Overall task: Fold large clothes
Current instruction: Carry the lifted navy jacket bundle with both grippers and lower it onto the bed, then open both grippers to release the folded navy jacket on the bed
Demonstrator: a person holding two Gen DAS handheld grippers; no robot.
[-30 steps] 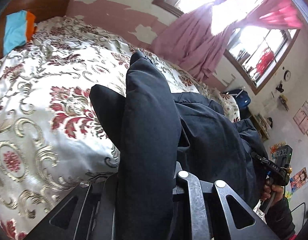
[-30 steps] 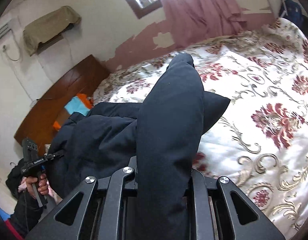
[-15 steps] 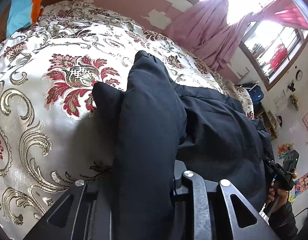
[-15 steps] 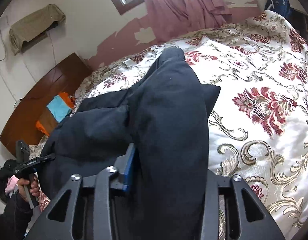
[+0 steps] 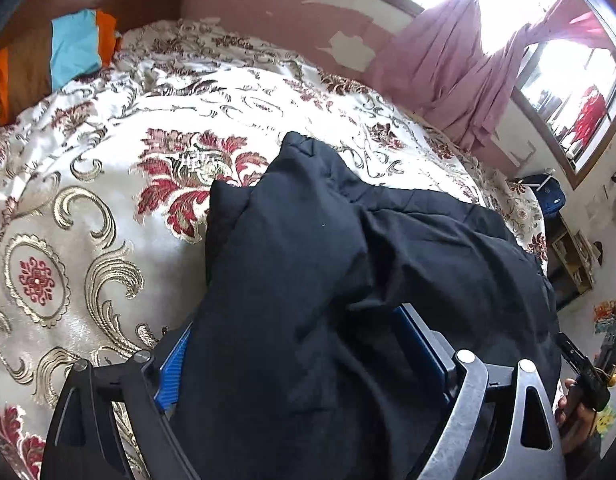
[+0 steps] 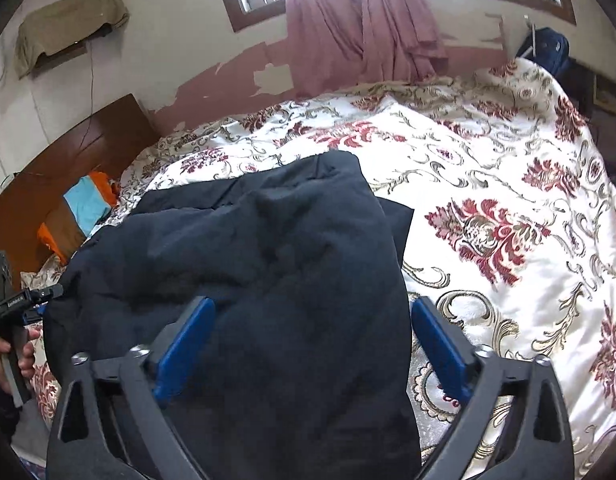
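My left gripper (image 5: 304,356) and right gripper (image 6: 308,344) both have their jaws opening wide, blue pads drawing clear of the bulky dark navy padded jacket (image 5: 347,264) between them, which lies on the floral satin bedspread (image 6: 487,184).

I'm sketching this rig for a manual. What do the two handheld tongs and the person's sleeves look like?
Both tongs, left and right, have black angular frames with triangular cut-outs, silver screw heads and ribbed blue pads. One linkage bar on the left one looks bare grey metal. Seen from across, each is a black pistol-style handle. The sleeve at the right hand looks dark.
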